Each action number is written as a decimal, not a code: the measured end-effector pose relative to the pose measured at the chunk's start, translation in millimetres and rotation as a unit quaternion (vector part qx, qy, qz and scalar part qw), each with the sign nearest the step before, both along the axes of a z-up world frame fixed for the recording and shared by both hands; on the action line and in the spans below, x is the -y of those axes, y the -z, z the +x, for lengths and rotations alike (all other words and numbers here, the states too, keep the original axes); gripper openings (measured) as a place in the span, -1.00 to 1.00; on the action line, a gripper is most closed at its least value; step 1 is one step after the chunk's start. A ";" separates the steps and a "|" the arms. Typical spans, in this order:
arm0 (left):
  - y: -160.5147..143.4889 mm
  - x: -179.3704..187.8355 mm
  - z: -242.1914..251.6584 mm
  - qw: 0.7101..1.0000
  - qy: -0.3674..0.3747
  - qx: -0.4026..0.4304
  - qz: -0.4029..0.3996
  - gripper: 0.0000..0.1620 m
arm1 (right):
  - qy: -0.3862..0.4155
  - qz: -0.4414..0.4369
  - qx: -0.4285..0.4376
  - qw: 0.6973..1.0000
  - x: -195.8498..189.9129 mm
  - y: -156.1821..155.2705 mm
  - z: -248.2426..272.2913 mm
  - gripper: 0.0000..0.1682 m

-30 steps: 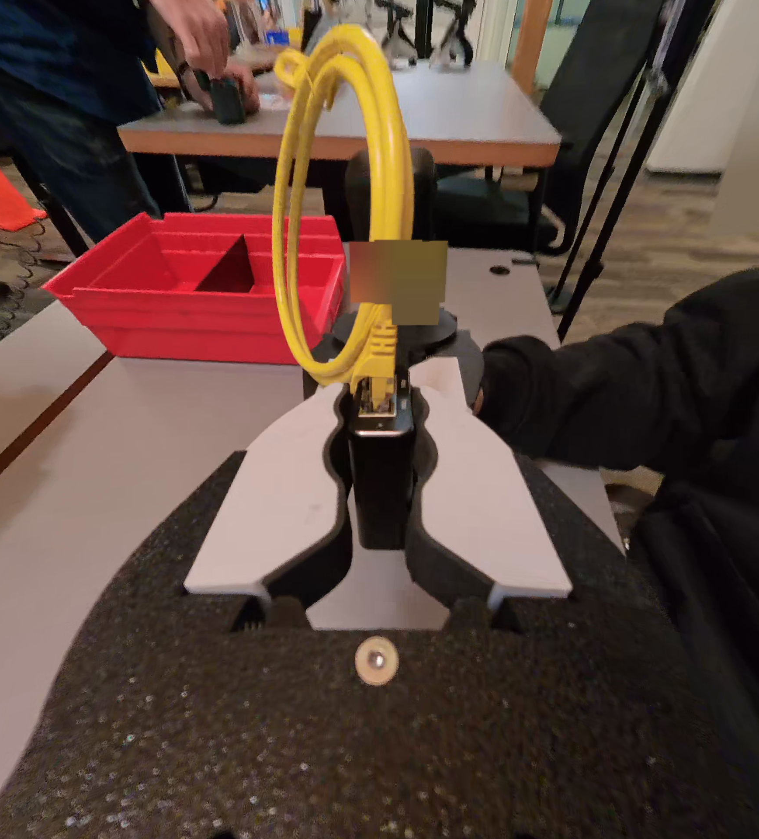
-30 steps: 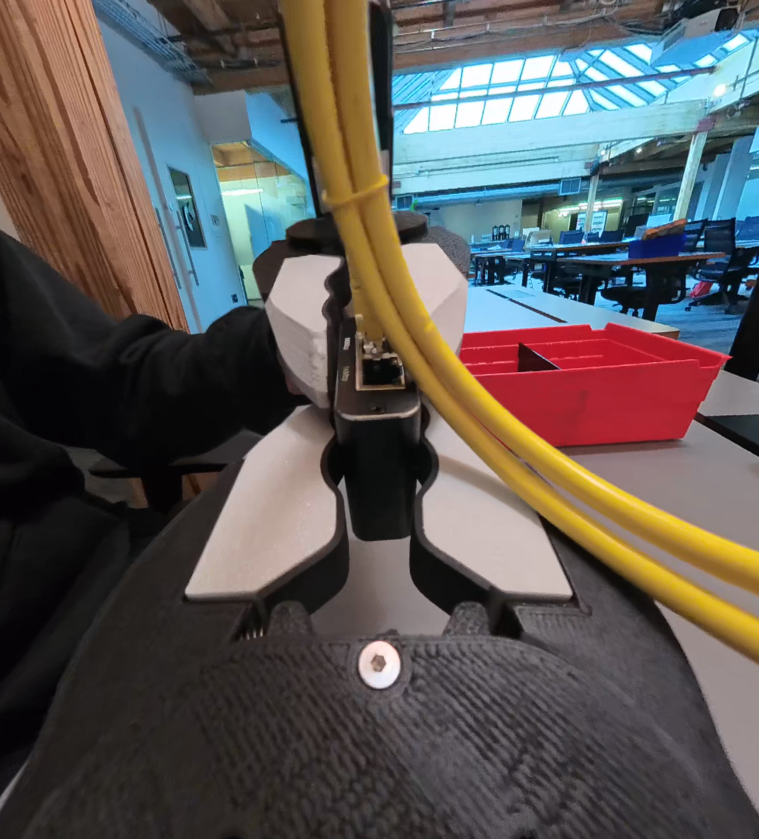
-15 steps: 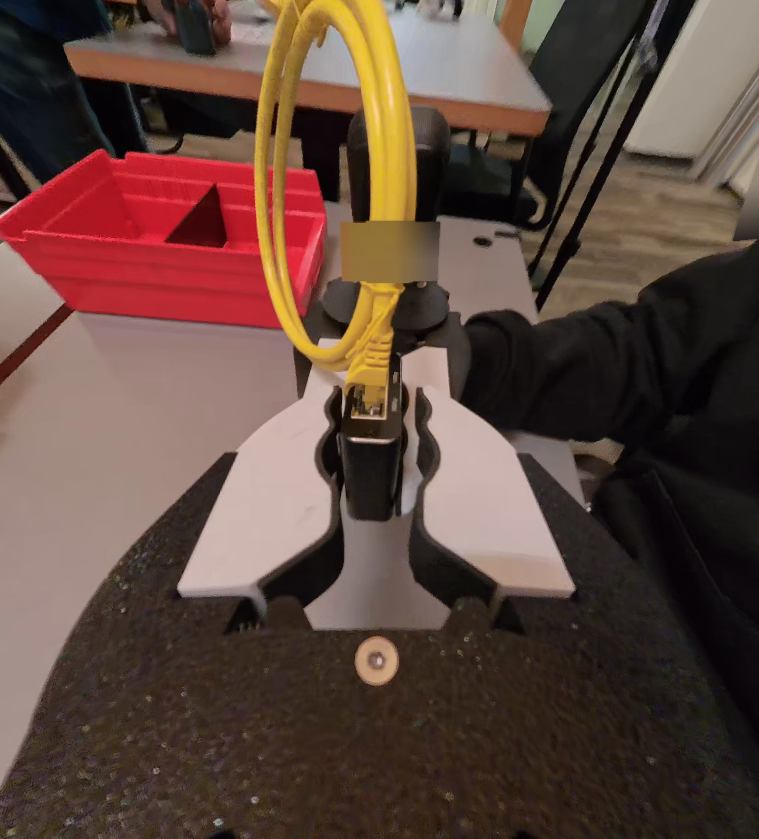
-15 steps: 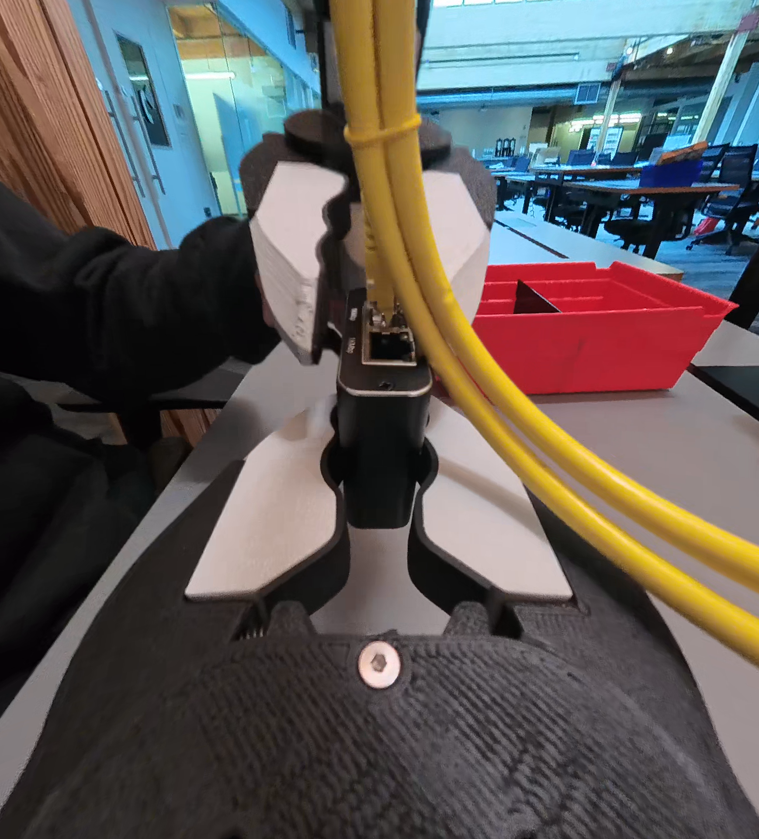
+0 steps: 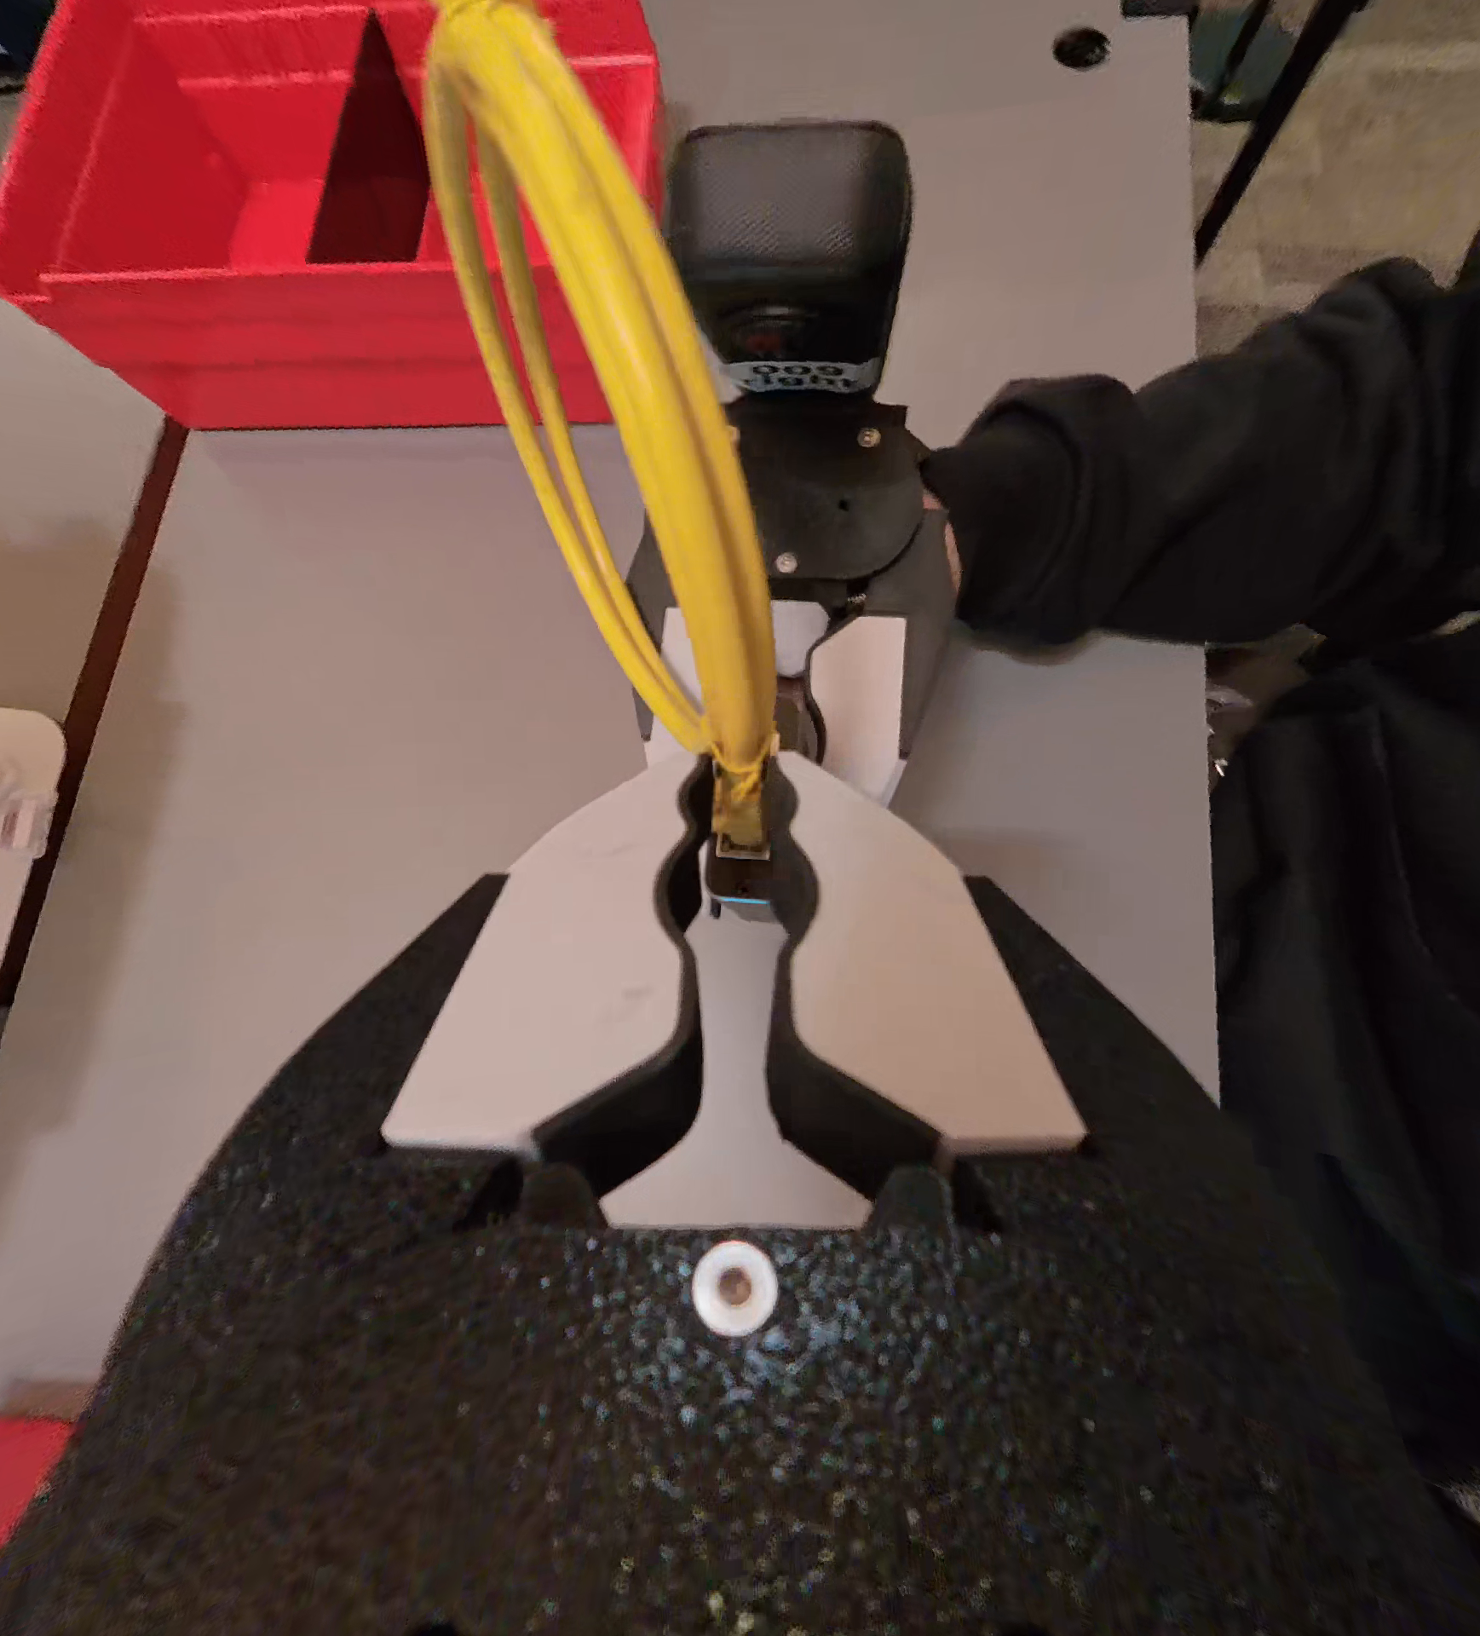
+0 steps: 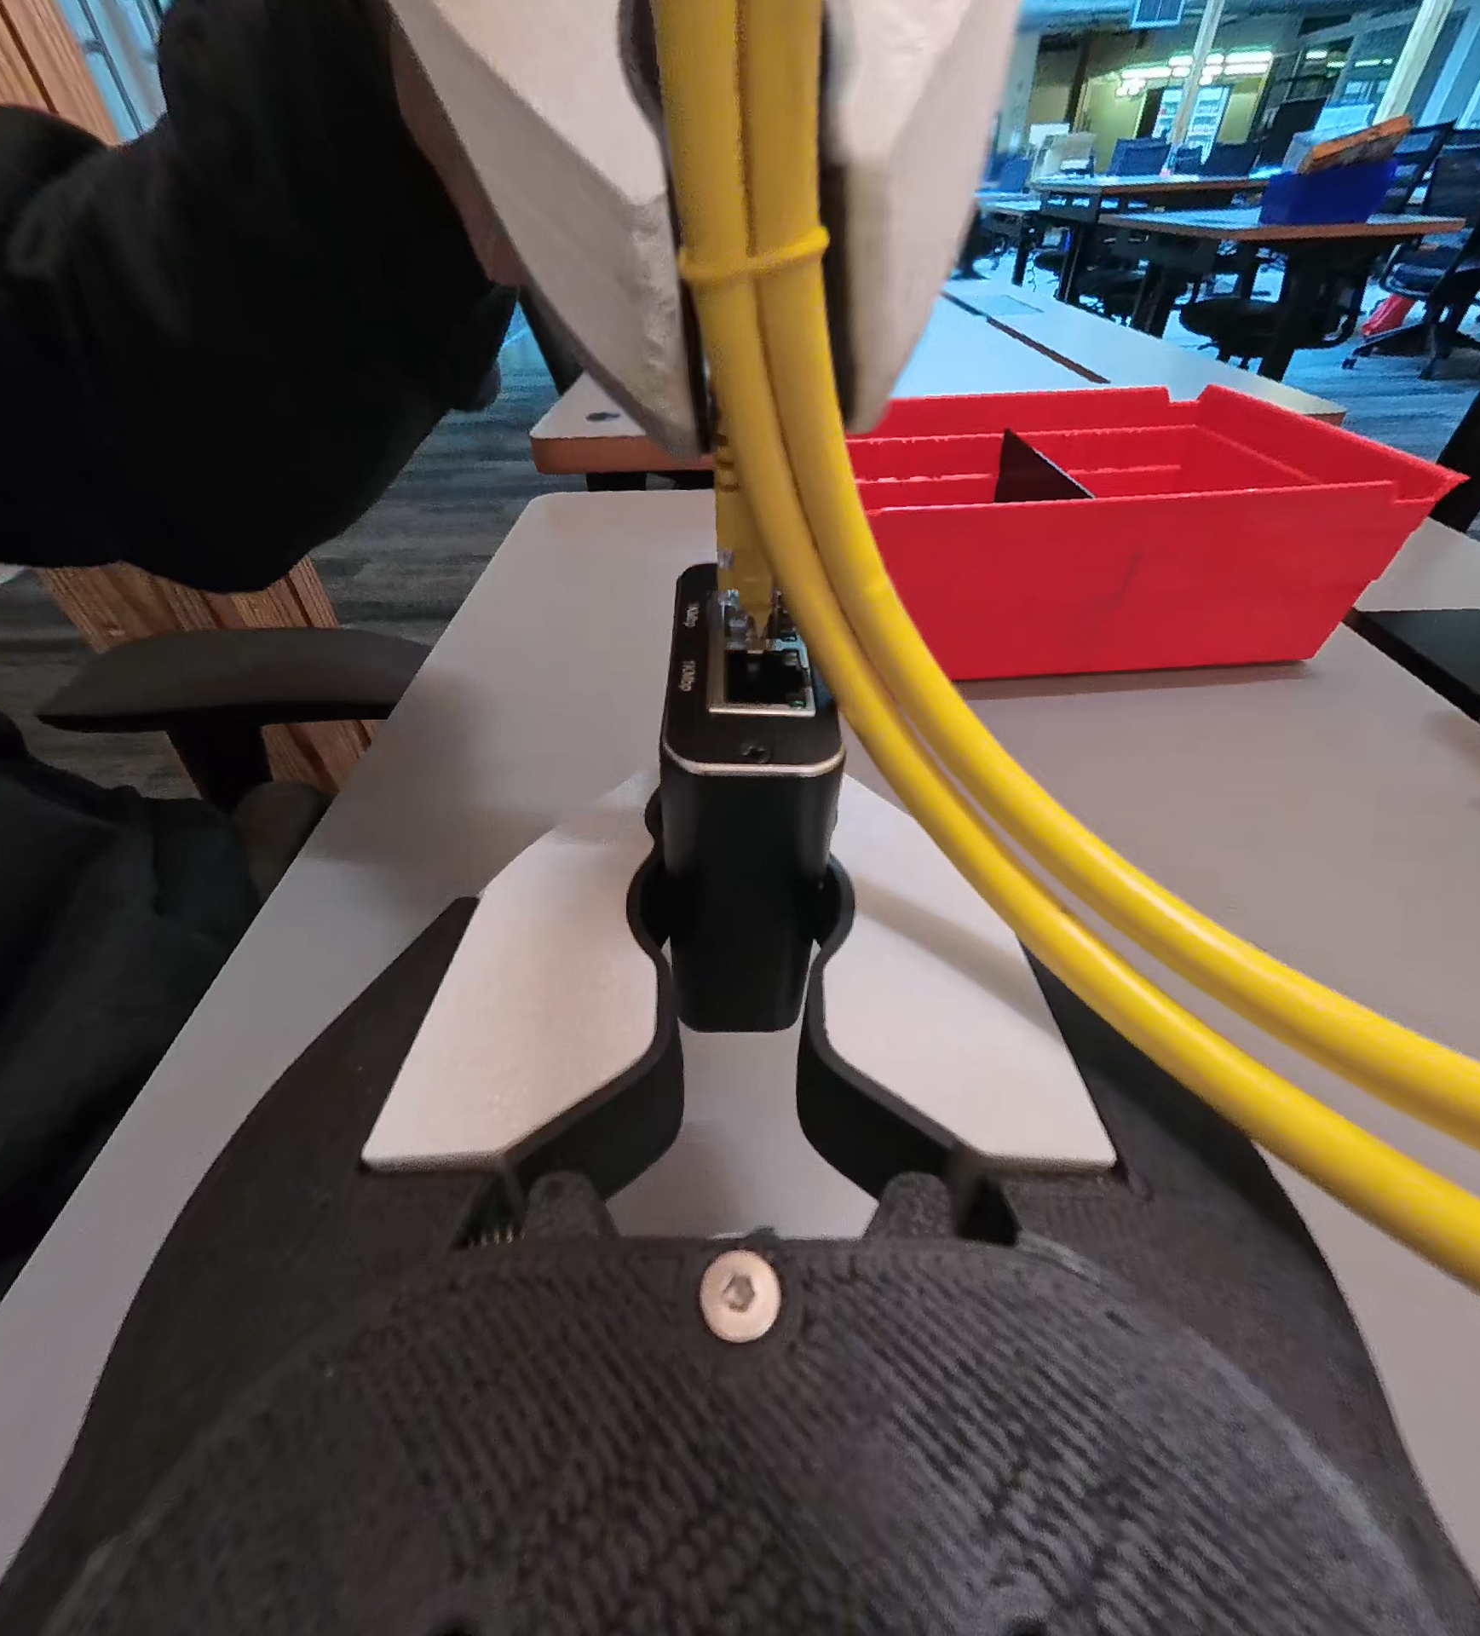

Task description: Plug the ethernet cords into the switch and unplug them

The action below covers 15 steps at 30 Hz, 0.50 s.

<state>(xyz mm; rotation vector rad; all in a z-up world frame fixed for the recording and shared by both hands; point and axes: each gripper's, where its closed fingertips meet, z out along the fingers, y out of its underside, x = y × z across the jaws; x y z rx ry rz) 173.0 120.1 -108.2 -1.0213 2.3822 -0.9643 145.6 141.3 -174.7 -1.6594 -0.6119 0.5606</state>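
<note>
Above the switch (image 6: 749, 850), clamped in the R gripper (image 6: 740, 894), the L gripper (image 5: 740, 814) pinches the cord (image 6: 940, 797) w/ plug at the far port; keep it straight, push squarely.

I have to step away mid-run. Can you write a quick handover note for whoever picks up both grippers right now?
Left gripper: shut on the yellow cord, just above its plug.
Right gripper: shut on the black switch, held upright above the table.
Done: the plug is at the switch's far port; whether it is fully seated is unclear.
The near port is empty, and the cord's other end is out of view.
Left: confirm seating, fill the near port, then unplug.
</note>
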 end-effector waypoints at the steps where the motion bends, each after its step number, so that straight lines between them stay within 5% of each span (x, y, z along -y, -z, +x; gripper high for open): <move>1: 0.5 1.0 -1.4 1.000 0.008 -0.008 0.007 -0.89 | -0.001 -0.002 0.001 1.000 0.0 0.4 -0.7 -0.68; 15: 1.9 -7.2 -9.6 0.992 0.041 -0.100 0.064 -0.89 | -0.004 0.012 -0.017 1.000 2.3 -7.0 1.8 -0.68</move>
